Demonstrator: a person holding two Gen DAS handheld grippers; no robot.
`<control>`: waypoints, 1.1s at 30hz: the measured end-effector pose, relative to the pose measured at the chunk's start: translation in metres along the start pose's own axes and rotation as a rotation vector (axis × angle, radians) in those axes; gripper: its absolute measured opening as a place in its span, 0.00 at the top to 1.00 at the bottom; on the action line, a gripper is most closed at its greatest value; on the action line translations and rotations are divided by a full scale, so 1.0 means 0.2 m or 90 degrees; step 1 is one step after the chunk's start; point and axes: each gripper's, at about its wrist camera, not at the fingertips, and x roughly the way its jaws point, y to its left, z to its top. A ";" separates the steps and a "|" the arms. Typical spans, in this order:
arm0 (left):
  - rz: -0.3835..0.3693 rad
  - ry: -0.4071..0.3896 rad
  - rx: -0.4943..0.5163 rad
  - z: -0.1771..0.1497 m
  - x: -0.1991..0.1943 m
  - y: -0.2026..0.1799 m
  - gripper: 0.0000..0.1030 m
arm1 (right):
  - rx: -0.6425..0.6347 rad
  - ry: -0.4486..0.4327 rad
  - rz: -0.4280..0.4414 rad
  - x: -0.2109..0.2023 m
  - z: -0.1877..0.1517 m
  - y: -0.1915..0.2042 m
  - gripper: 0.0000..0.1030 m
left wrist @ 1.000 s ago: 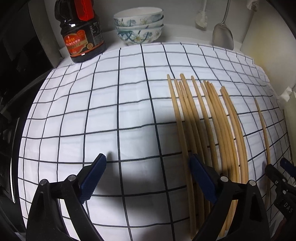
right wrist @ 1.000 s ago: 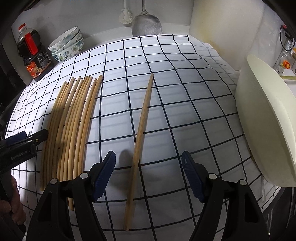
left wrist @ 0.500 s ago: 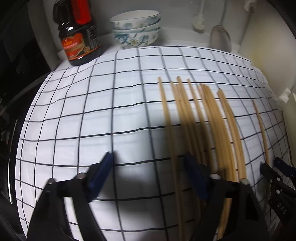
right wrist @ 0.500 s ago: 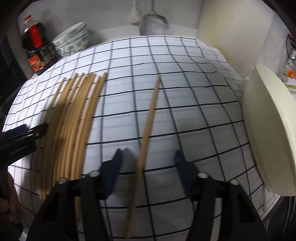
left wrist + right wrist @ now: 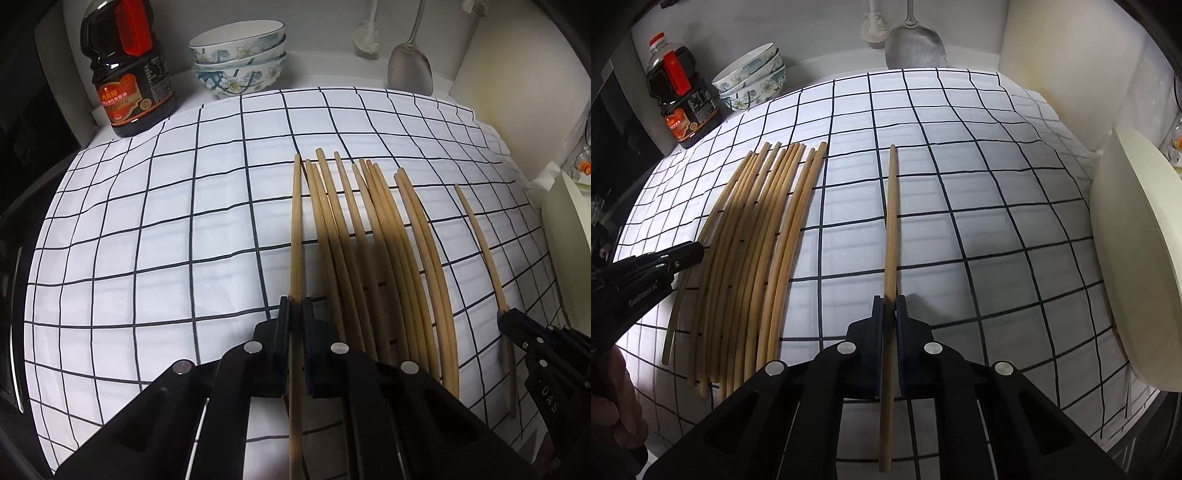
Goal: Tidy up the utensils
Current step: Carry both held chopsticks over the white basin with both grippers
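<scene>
Holding one chopstick in each tool, we pinch near the close ends, so most of each stick pokes out far in front of us. Our left gripper (image 5: 294,314) is squeezed tight on the left chopstick (image 5: 296,236), the one at the left edge of the pile of chopsticks (image 5: 373,251). Our right gripper (image 5: 889,310) is squeezed tight on the lone chopstick (image 5: 892,229), which lies by itself to the right of the pile on the checked cloth (image 5: 979,221).

We think a few things could go wrong. The sticks are thin, smooth and round, so we guess they can spin or slide out between the pads when we lift. The long far ends may tip down and drag on the cloth. The left stick lies just beside the pile, so lifting it crooked may bump its neighbours and make them roll apart.

Farther away, if we swing the long tips too far, they may knock the stacked bowls (image 5: 240,55), the dark sauce bottle (image 5: 129,70) or the metal spatula (image 5: 410,70) at the back.
</scene>
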 end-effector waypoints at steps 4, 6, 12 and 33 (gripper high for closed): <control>-0.006 -0.006 0.002 0.01 -0.07 0.00 0.93 | 0.015 -0.008 0.015 -0.06 0.01 -0.02 0.94; -0.010 -0.013 0.005 0.03 -0.12 -0.01 0.93 | 0.019 -0.017 0.022 -0.10 0.02 -0.02 0.94; -0.030 -0.041 0.027 0.08 -0.30 -0.11 0.93 | 0.042 -0.057 0.045 -0.31 0.05 -0.09 0.94; -0.260 -0.072 0.238 0.28 -0.60 -1.50 0.93 | 0.241 -0.164 -0.075 -0.81 -0.06 -1.16 0.94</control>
